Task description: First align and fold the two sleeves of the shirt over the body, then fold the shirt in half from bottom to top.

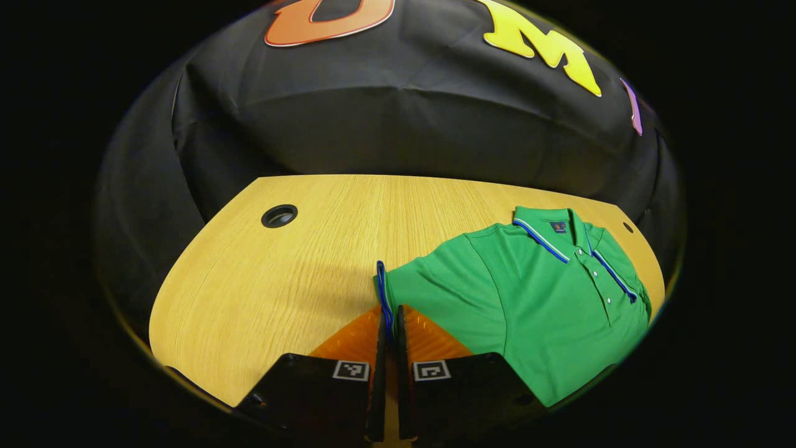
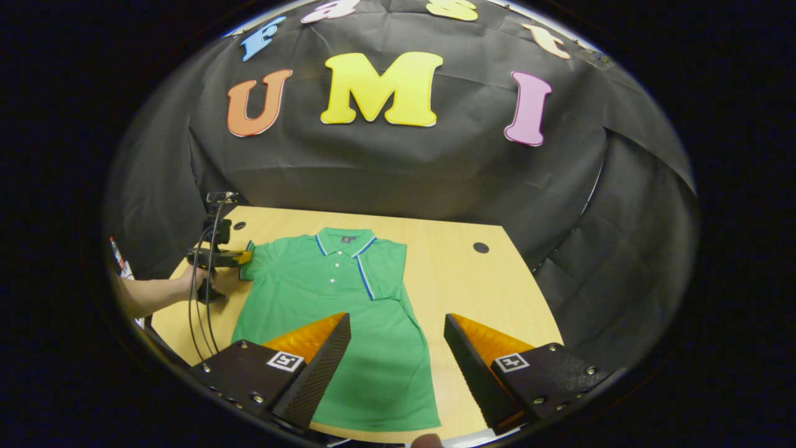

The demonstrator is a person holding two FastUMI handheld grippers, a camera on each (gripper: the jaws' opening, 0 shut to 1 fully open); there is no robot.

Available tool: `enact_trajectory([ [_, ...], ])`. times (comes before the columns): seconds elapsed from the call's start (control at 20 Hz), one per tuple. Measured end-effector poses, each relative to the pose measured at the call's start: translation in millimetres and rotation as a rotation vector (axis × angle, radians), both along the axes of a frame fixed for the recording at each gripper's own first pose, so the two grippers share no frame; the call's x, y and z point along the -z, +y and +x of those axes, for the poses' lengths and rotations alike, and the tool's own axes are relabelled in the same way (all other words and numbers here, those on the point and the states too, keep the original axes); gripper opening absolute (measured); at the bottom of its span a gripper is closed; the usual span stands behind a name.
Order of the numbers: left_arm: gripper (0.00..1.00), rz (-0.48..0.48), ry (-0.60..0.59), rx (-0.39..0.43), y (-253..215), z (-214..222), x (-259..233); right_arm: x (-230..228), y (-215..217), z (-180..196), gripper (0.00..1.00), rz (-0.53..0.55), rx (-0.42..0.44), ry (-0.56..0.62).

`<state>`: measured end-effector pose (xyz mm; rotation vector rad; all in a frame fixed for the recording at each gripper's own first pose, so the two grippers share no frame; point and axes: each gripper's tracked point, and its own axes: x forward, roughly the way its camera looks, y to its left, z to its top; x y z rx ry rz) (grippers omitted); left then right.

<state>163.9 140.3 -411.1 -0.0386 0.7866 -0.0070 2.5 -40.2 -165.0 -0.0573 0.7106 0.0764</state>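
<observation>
Shirt (image 2: 348, 298) flat, collar toward far wall

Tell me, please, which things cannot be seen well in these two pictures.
- Left gripper view: the green shirt's hem and far sleeve are cut off by the image edge.
- Left gripper view: the sleeve cuff goes between the left tool's fingers, which hide its lower end.
- Right gripper view: the right tool's fingers cover parts of the hem.
- Both views: the collar label is too small to read.
</observation>
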Motion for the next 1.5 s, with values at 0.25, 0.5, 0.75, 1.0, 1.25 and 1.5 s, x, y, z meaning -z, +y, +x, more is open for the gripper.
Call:
enact_trajectory([
  [0.25, 0.04, -0.012, -0.009, 0.017, -10, -1, -15, 0, -13, -4, 0.95, 0.015, 0.034, -0.006],
  [0.5, 0.03, 0.028, -0.079, 0.087, -29, 12, -56, -6, -27, -10, 0.95, 0.033, 0.065, -0.032],
  [0.75, 0.03, 0.046, -0.144, 0.193, -82, 25, -95, -11, -46, -25, 0.95, 0.057, 0.110, -0.046],
  [1.0, 0.03, 0.009, -0.119, 0.272, -146, 24, -90, -13, -75, -44, 0.95, 0.056, 0.172, -0.053],
  [1.25, 0.03, -0.010, -0.052, 0.284, -179, 18, -64, -10, -101, -63, 0.95, 0.045, 0.227, -0.041],
  [1.5, 0.09, -0.056, -0.039, 0.272, -196, 13, -52, -5, -105, -66, 0.95, 0.045, 0.217, -0.018],
])
